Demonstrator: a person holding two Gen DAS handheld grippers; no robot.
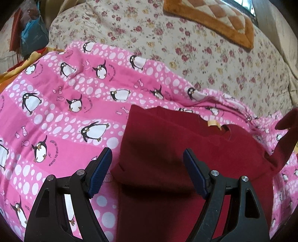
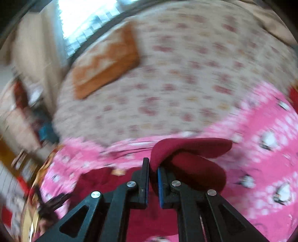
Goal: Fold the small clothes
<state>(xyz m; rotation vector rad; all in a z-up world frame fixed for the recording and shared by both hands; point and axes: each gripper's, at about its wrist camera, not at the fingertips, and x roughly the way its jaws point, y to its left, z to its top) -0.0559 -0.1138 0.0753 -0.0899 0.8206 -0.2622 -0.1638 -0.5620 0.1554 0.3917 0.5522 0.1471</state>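
Note:
A small dark red garment lies on a pink penguin-print blanket, its left side folded in and a tan neck label showing at the collar. My left gripper is open just above the garment's near left part, holding nothing. My right gripper is shut on a fold of the red garment, lifted off the blanket; that raised part also shows at the right edge of the left wrist view. The right wrist view is blurred by motion.
The pink blanket lies on a bed with a cream floral cover. An orange and cream patterned cushion lies at the far side near a window. Bags and clutter stand off the bed's far left corner.

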